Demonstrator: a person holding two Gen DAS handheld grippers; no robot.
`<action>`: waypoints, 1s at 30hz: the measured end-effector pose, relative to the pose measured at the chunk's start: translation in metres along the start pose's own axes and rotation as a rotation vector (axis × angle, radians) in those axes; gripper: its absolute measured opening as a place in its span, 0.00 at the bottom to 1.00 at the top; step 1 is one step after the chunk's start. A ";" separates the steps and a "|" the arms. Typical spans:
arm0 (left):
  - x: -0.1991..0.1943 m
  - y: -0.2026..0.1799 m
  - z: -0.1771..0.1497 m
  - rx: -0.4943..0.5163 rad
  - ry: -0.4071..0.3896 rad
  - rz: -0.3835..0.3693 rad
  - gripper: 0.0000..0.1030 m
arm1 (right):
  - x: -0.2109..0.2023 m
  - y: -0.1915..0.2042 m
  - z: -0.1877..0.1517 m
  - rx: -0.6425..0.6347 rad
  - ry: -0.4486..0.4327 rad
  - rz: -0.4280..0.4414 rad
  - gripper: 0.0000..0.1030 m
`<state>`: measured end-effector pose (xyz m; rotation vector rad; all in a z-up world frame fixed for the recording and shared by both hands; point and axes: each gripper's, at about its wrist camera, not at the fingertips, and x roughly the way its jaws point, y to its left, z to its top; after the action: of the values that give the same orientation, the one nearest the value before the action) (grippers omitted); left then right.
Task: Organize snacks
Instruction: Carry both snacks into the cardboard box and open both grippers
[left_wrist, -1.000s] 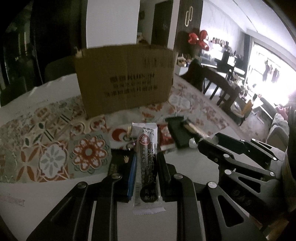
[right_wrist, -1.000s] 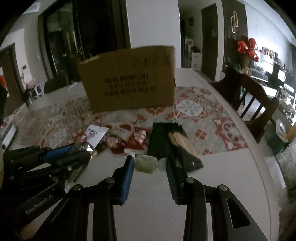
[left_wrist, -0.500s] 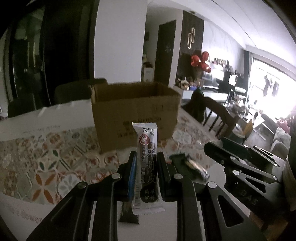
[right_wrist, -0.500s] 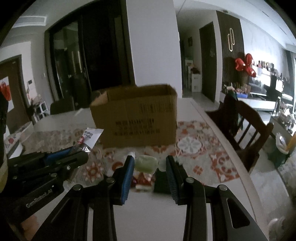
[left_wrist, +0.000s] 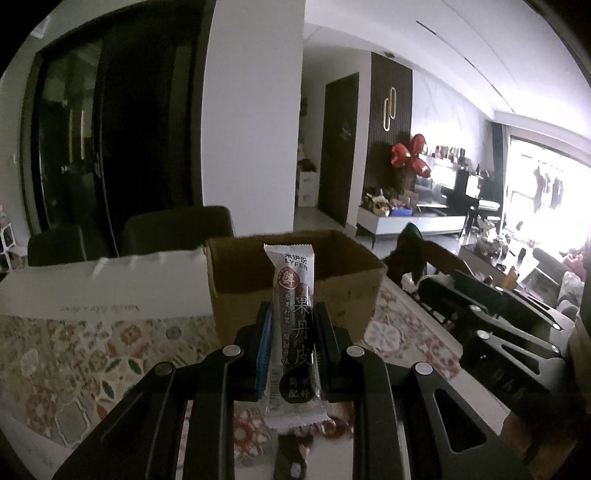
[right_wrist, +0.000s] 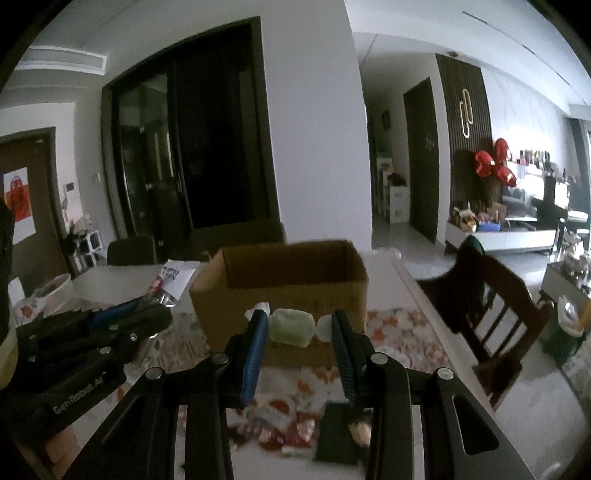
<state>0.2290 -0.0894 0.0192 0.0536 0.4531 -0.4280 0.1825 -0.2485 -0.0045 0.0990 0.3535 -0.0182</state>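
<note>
My left gripper (left_wrist: 291, 325) is shut on a long white and brown snack bar (left_wrist: 293, 332), held upright in the air in front of an open cardboard box (left_wrist: 295, 280). My right gripper (right_wrist: 297, 325) is shut on a pale green wrapped candy (right_wrist: 291, 326), raised in front of the same box (right_wrist: 280, 284). The left gripper with its bar shows at the left of the right wrist view (right_wrist: 122, 325). The right gripper shows at the right of the left wrist view (left_wrist: 487, 314). Several snacks (right_wrist: 280, 424) lie on the table below.
The table carries a patterned cloth (left_wrist: 74, 354). A dark packet (right_wrist: 336, 432) lies among the snacks. A wooden chair (right_wrist: 491, 314) stands at the table's right side. Dark chairs (left_wrist: 177, 229) stand behind the box.
Both grippers have risen from the table with their snacks. The box opening now shows from above its rim, and the loose snacks have dropped low in both views.
</note>
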 end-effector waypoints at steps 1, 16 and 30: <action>0.001 0.001 0.003 0.002 -0.005 0.002 0.21 | 0.001 0.001 0.003 -0.004 -0.009 -0.002 0.36; 0.043 0.015 0.052 0.017 -0.034 0.012 0.21 | 0.058 -0.003 0.047 -0.005 -0.021 0.028 0.36; 0.124 0.026 0.071 0.010 0.092 -0.006 0.21 | 0.134 -0.018 0.065 -0.010 0.072 0.025 0.36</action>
<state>0.3697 -0.1238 0.0284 0.0816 0.5421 -0.4353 0.3297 -0.2726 0.0087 0.0940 0.4239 0.0115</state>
